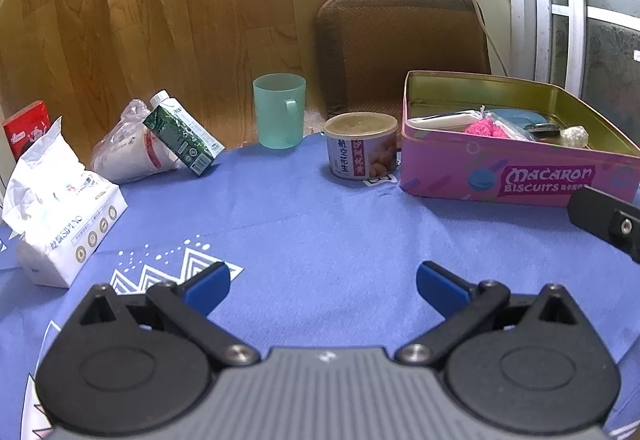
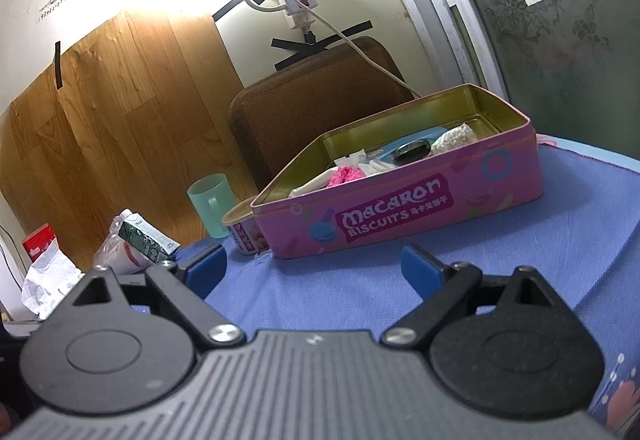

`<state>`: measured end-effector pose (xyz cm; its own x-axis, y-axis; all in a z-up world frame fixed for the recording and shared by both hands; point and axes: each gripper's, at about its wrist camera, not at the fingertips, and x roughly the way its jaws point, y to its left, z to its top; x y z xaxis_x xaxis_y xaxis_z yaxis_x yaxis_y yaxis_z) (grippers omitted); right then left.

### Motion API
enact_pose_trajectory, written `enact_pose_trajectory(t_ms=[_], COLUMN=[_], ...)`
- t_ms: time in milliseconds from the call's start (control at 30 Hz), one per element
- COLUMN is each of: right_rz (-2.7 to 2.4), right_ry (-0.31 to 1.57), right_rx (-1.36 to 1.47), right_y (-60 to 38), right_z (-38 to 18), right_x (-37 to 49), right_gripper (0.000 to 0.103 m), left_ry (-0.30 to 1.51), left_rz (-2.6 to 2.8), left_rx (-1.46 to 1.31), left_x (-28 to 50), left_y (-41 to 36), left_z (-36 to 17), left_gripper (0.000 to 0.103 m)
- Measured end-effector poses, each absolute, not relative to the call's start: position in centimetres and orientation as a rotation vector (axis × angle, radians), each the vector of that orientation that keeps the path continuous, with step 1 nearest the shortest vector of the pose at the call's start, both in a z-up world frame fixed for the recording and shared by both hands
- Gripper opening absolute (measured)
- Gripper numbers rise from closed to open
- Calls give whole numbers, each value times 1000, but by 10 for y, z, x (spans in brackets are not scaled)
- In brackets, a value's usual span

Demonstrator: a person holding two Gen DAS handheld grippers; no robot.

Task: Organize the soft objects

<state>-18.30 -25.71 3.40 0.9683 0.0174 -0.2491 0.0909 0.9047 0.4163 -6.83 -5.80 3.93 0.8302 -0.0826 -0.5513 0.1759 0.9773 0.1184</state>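
**Operator:** Report the state of both tools.

**Guide:** Your left tool point(image 1: 323, 282) stands wide open with nothing between its blue fingertips point(image 1: 208, 286). It sits low over the blue worktop point(image 1: 320, 216), at the bottom centre of the left wrist view. Your right tool point(image 2: 314, 270) is likewise spread wide and holds nothing. Part of it shows at the right edge of the left wrist view.

**Operator:** Where are the soft objects?

**Guide:** The pink fluffy item point(image 1: 482, 128) lies inside the pink biscuit tin point(image 1: 520, 176), at the right of the left wrist view. It lies among other small contents that you cannot identify clearly. In the right wrist view the tin point(image 2: 400, 216) sits at centre, with the pink fluffy item point(image 2: 346, 174) near its left corner. The tissue pack point(image 1: 60, 216) rests at the left edge of the left wrist view.

**Operator:** What room is there to move?

**Guide:** Bare cloth fills the frame between your left tool and the objects above it. A peanut can point(image 1: 362, 146) stands just beside the tin's left corner. A green cup point(image 1: 279, 112) stands near the worktop's far edge. A green carton point(image 1: 182, 136) leans tilted against a plastic bag point(image 1: 124, 152) at centre left.
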Motion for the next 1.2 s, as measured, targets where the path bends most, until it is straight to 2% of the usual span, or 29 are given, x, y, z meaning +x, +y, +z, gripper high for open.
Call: enact_pose_trajectory(t_ms=[1200], right_rz=[-43], right_ry=[260], right_rx=[462], right_y=[-260], right_z=[32], right_x=[-182], right_gripper=[96], left_ry=[589], left_rz=[-164], left_rx=[219], left_x=[-69], left_y=[-67], left_z=[36], left_gripper=[103])
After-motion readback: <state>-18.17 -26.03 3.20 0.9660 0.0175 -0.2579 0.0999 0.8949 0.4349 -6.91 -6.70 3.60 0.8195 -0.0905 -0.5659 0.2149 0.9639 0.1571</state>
